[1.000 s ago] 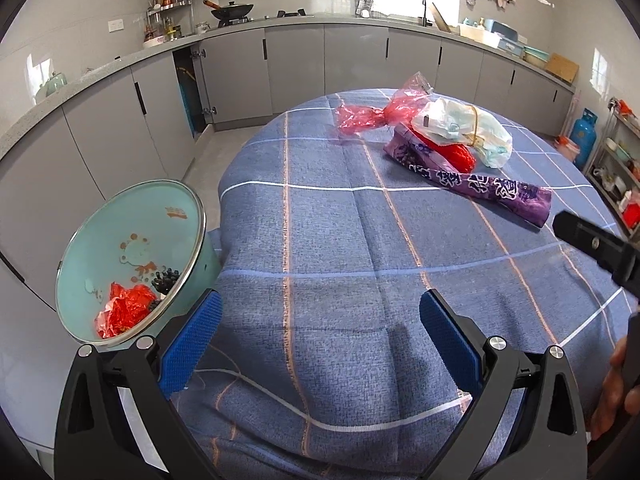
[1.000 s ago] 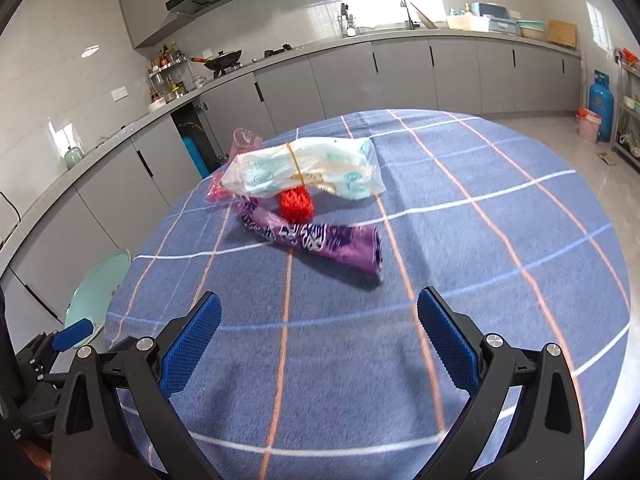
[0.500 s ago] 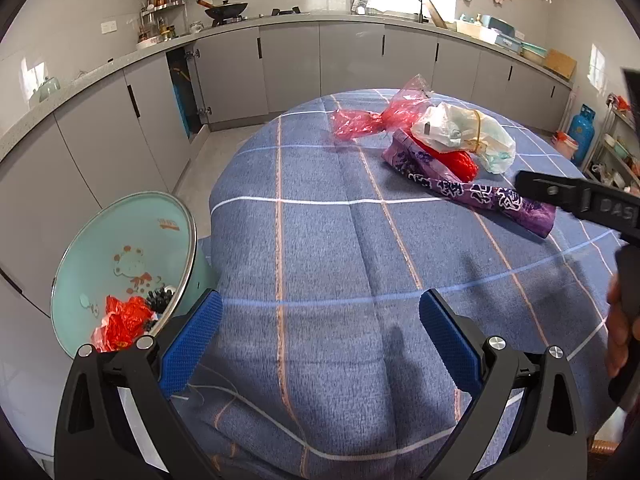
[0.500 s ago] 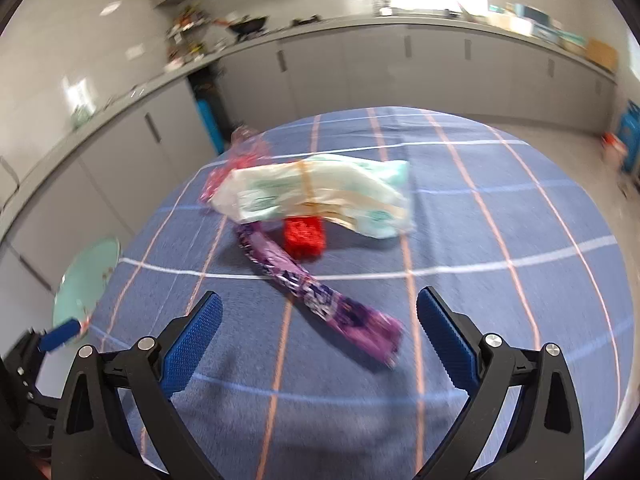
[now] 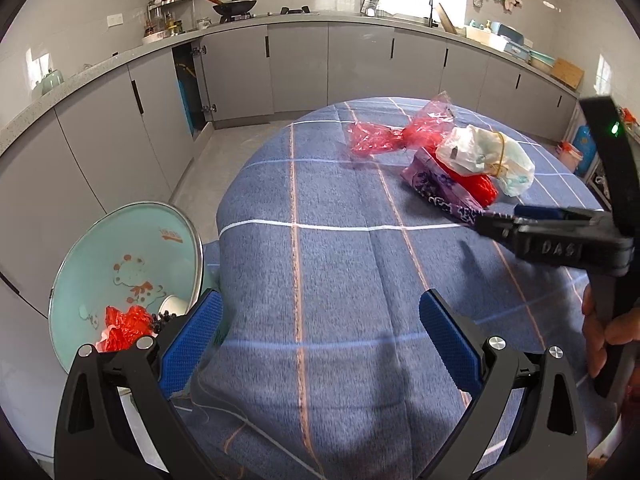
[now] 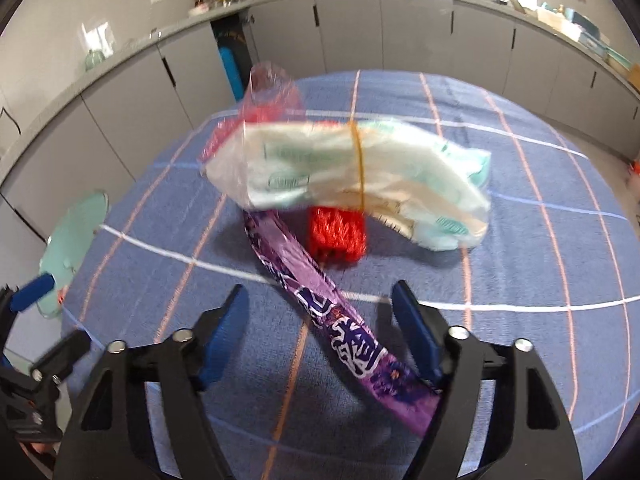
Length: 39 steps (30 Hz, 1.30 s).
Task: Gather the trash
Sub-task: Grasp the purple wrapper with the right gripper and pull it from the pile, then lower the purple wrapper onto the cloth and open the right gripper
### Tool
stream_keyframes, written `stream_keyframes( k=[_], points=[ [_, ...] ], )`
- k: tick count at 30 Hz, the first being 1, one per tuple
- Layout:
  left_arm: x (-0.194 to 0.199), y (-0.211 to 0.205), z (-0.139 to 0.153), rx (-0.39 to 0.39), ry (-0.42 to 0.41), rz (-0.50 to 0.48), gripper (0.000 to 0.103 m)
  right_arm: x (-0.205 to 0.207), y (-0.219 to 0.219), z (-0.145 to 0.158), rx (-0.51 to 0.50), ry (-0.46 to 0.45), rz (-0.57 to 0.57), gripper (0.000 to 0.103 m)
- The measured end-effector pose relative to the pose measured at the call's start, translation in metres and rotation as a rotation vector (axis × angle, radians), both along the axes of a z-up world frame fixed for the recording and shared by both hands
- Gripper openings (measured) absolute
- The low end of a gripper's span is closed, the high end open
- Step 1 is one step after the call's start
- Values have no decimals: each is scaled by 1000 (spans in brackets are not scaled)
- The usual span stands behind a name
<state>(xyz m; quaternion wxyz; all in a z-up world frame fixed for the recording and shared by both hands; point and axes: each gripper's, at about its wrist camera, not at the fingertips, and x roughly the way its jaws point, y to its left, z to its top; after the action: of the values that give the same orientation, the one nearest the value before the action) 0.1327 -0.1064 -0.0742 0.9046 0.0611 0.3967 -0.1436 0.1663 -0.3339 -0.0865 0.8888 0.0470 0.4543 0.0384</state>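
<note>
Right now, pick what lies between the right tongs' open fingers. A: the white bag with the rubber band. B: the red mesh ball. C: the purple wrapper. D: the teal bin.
C: the purple wrapper runs between the open fingers of the right tongs.

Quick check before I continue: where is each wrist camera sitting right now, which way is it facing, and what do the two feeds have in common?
Left wrist: sits at the near table edge behind the open left gripper, facing across the blue tablecloth toward the kitchen cabinets; teal bin lower left; right gripper and holding hand at right.
Right wrist: low over the table behind the open right gripper, straddling the purple wrapper; left gripper at far left.
Shared: purple wrapper, white bag, red net, pink bag, bin.
</note>
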Motion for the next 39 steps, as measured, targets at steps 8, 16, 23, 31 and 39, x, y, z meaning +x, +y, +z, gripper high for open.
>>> stream_keyframes(
  k=[8, 16, 23, 31, 39],
  points=[
    [11, -18, 5, 1, -16, -42, 96, -27, -6, -1, -15, 10, -9, 26],
    [25, -55, 19, -5, -64, -141, 88, -68, -34, 7, -1, 48, -71, 23],
    [18, -89, 20, -30, -55, -244, 88, -101, -61, 7, -1, 106, -133, 23],
    [-4, -126, 14, -53, -12, -354, 88, -140, -78, 10, -19, 132, -166, 23],
    [-23, -147, 5, -50, 15, -380, 87, -152, -79, 11, 141, 108, -139, 23]
  ],
)
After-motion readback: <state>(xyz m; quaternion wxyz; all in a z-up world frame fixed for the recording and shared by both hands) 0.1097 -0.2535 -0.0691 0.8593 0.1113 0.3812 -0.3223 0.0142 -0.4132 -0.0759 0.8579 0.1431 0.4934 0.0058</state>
